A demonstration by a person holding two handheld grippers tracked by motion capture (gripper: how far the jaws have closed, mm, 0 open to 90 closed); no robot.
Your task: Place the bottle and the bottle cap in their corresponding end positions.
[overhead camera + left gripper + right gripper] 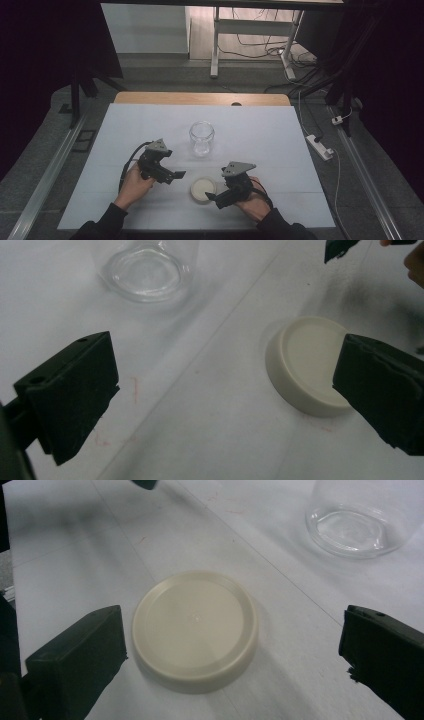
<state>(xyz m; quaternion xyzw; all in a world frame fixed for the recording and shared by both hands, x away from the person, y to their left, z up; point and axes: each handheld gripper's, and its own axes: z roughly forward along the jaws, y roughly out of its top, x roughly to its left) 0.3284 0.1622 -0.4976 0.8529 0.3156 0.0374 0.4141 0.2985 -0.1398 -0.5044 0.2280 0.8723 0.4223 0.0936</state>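
Note:
A clear glass jar stands upright and lidless near the middle of the white table cover. Its cream round lid lies flat on the cover nearer the person. My left gripper is open just left of the lid, jaws pointing right. My right gripper is open at the lid's right edge, jaws pointing left. In the left gripper view the lid sits by the right jaw and the jar is farther off. In the right gripper view the lid lies between the wide jaws, the jar beyond.
The wooden table edge shows past the cover. A white power strip lies on the floor to the right. Metal rails run along both sides. A desk frame with cables stands behind.

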